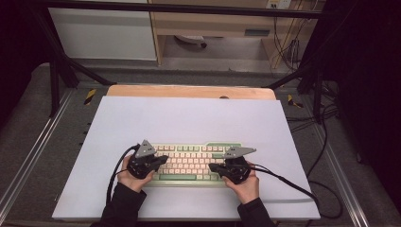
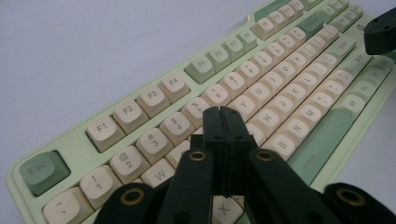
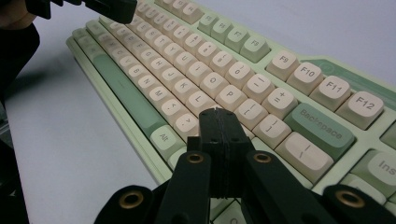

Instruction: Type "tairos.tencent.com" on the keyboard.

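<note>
While over the keyboard (image 1: 189, 163), left gripper (image 1: 163, 160) and right gripper (image 1: 213, 166), each with jaws pressed together, empty.

From above, our grippers cover both ends of the keyboard (image 1: 189, 163), and the legends there are too small for us to read. In the left gripper view our jaws hide the keys at bottom centre, and the other gripper (image 2: 380, 32) is cut off at the upper right edge. In the right gripper view the keyboard's (image 3: 196, 70) right end runs off the frame's right edge.
</note>
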